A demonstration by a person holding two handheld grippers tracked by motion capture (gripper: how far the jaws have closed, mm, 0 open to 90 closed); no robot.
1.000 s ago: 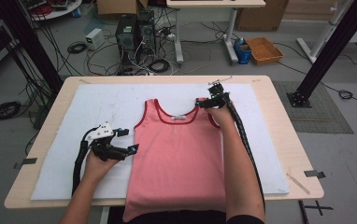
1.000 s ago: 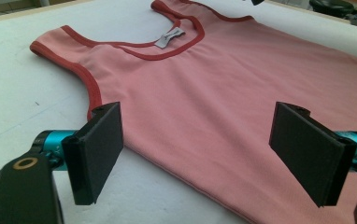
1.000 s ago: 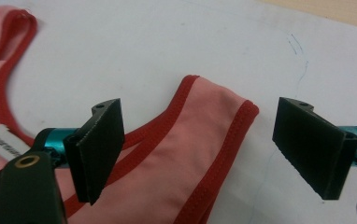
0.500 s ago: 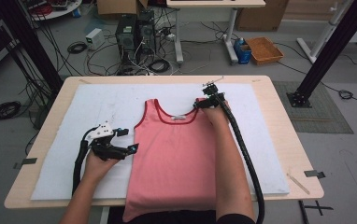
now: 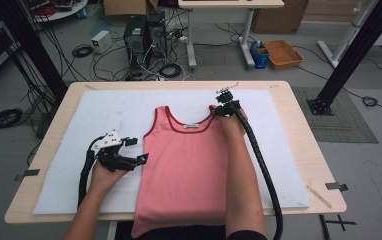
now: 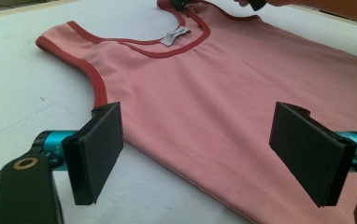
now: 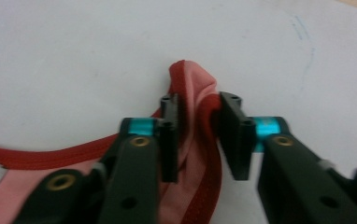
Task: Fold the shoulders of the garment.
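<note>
The pink tank top (image 5: 186, 165) is spread flat on the white mat (image 5: 69, 150); its shoulder strap (image 7: 193, 93) is bunched between the just-closing jaws of the right gripper (image 7: 197, 135), seemingly for lifting, while the left gripper (image 6: 195, 149) is held wide apart beside the hem

No legible txt, neck tag (image 6: 174, 36) on top (image 5: 186, 170) unreadable

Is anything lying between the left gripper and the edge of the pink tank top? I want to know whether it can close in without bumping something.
Nothing visible does. The left gripper stands open at the side edge of the tank top, with bare white mat under it.
</note>
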